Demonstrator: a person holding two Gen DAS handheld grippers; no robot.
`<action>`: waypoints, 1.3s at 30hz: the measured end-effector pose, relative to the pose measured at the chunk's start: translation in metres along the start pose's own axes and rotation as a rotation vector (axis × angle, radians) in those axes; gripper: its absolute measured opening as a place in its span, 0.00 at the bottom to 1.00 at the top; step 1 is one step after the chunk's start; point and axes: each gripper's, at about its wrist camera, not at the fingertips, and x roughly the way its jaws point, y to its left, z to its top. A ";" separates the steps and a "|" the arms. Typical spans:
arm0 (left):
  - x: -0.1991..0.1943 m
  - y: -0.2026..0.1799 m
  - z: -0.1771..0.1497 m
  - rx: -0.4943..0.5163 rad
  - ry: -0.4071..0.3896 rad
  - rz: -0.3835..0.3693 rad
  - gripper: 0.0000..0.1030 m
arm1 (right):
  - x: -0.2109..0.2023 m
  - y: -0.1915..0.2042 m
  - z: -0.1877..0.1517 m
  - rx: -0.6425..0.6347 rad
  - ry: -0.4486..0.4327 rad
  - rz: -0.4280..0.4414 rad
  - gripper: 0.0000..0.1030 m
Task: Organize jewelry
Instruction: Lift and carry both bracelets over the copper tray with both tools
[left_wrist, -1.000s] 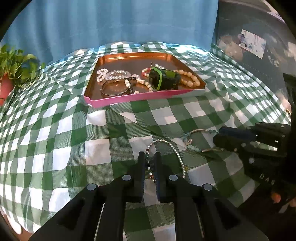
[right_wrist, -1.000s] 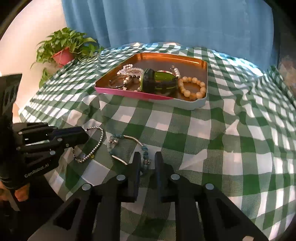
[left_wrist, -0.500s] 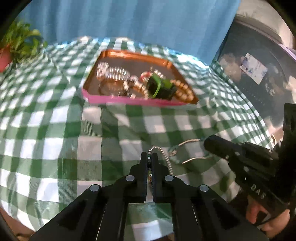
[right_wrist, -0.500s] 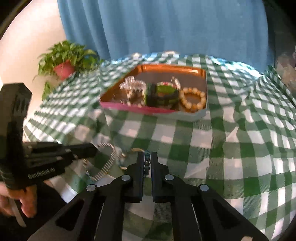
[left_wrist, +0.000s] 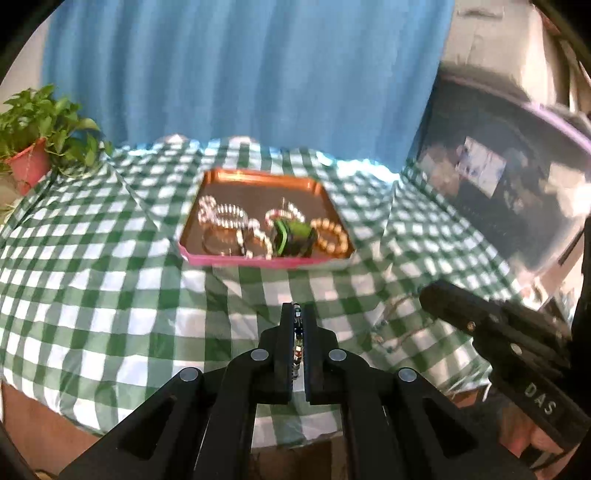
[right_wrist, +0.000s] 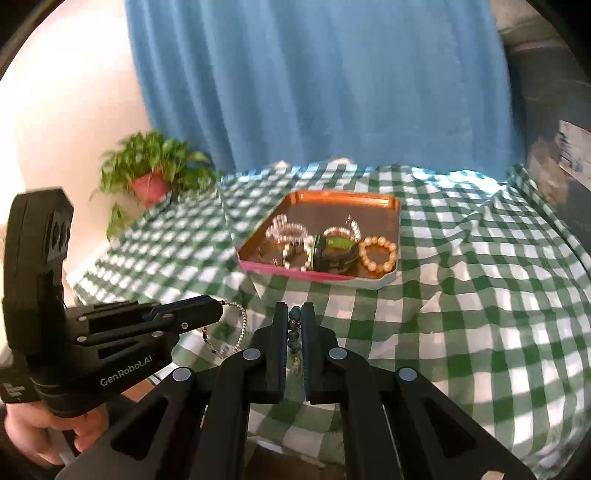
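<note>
Where claws pinch bracelets, "GenRobot.AI" on left claw (right_wrist: 218, 314), "DAS" on right claw (left_wrist: 428, 295).

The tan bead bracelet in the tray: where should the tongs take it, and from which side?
Probably the far arc of the tan bead bracelet, from above, straddling the strand. It lies flat in the tray's near right corner; the walls crowd its near and right arcs, the green-black case its left.
</note>
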 end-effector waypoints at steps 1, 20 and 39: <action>-0.006 -0.001 0.003 -0.006 -0.012 -0.008 0.03 | -0.006 0.004 0.003 -0.004 -0.013 0.004 0.06; -0.084 -0.014 0.070 0.042 -0.255 -0.084 0.04 | -0.053 0.035 0.070 -0.097 -0.192 0.075 0.06; -0.022 0.020 0.154 0.039 -0.317 -0.060 0.04 | 0.015 -0.002 0.140 -0.110 -0.264 0.143 0.06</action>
